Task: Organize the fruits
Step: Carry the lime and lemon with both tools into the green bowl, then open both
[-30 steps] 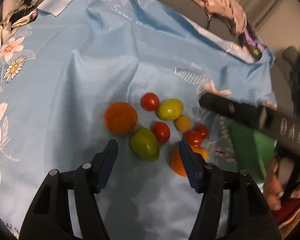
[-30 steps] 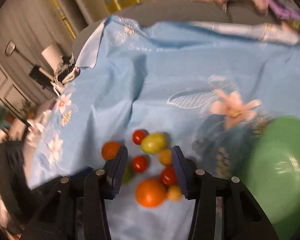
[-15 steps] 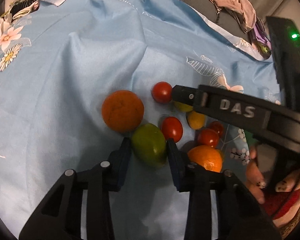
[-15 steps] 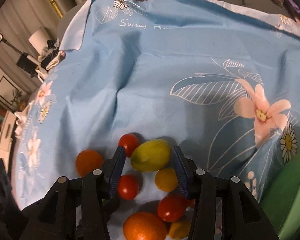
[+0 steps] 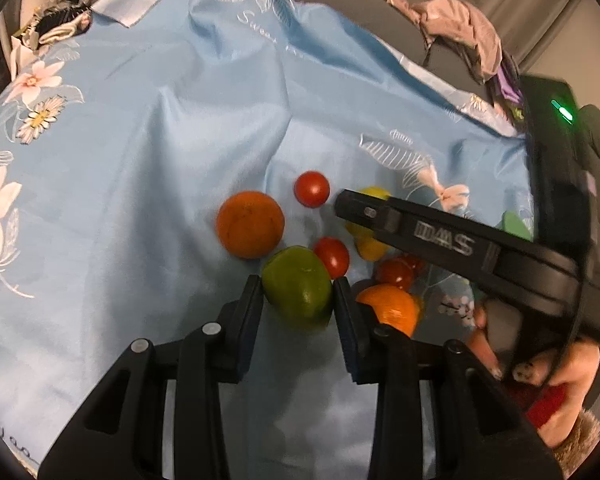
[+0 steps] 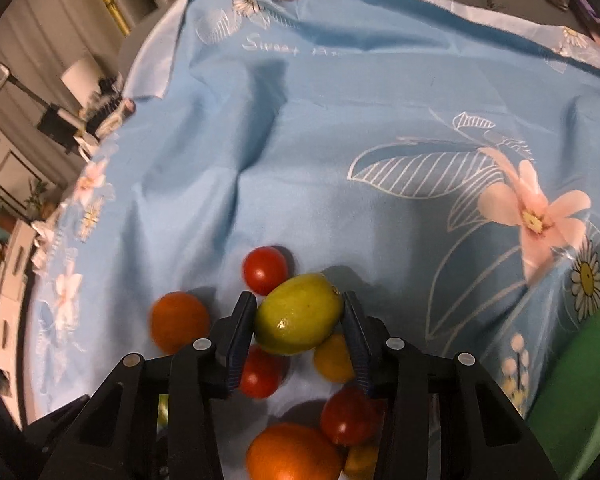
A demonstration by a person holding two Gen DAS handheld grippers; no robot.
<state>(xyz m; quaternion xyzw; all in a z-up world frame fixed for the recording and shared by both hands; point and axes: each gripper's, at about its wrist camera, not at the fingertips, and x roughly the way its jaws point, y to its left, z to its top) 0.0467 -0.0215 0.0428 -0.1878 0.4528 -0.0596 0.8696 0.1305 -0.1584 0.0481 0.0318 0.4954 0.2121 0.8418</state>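
**Green and Yellow Fruit Pinched by Both Tools, Much of the Pile Masked**

Green was the fruit (image 5: 298, 288) clamped in the left tool (image 5: 297, 294), whose two pads pressed on its flanks at lower centre of the left wrist view. Its underside was cut off by the tool body. Just above it lay a large orange (image 5: 250, 224) and a red tomato (image 5: 332, 257), the tomato touching the green fruit's upper right edge. A second tomato (image 5: 311, 189) sat higher, apart from them.

The right tool (image 6: 299, 320) had closed on a yellow-green fruit (image 6: 298, 314) at lower centre of its own view, both pads against its sides. In the left wrist view that tool's black arm crossed the frame from the right and covered most of this fruit, leaving only a yellow sliver. It also hid part of a small yellow fruit (image 5: 370, 249) and a tomato (image 5: 394, 273) below it.

Another orange (image 5: 390, 307) was half hidden behind the left tool's right finger. In the right wrist view, several tomatoes and an orange at the bottom were partly blocked by the tool's frame.

All fruit lay on a wrinkled blue floral cloth (image 5: 160, 152). A green bowl (image 6: 576, 400) was cut off at the lower right edge, blurred. The hand (image 5: 540, 372) on the right tool showed only in part.
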